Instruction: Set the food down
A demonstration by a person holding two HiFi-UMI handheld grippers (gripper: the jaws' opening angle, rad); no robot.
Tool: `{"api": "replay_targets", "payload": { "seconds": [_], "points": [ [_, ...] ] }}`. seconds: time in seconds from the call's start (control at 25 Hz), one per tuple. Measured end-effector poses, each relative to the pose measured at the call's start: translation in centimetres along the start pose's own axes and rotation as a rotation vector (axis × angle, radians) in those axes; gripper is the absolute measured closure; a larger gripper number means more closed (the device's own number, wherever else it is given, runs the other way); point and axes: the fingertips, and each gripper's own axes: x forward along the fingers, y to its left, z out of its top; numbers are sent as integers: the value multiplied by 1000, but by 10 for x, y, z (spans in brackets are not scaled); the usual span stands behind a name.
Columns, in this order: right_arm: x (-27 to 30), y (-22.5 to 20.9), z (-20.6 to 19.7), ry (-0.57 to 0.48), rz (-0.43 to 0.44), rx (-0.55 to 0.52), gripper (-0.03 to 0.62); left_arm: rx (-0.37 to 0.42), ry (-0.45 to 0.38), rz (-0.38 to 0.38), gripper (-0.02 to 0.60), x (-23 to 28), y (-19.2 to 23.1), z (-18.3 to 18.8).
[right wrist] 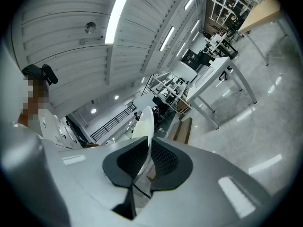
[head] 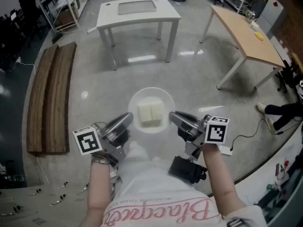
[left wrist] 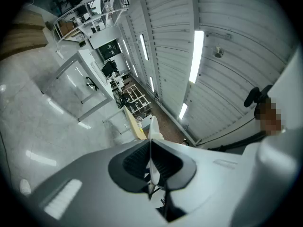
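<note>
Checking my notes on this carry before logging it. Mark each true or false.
1. The plate rests on the white table. False: both tongs hold it in the air, short of the table.
2. The left tongs and right tongs are each shut on the plate's rim. True.
3. Two pale blocks of food lie on the plate. True.
4. The wood-topped table stands at the person's left. False: it stands at the right.
</note>
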Motion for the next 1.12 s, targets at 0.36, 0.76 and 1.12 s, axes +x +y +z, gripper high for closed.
{"api": "replay_targets", "payload": {
  "seconds": [0.36, 0.76, 1.12],
  "points": [
    [-5, 3, 3, -21, 12, 15, 566, -65, -16, -4, 571, 2, -9, -5],
    [-7, 2, 3, -7, -19, -18, 563, -99, -47, -17, 571, 1, -9, -11],
    [12, -16, 21, 9, -31, -10, 564, -121, -61, -30, 571, 14, 14, 11]
  ]
}}
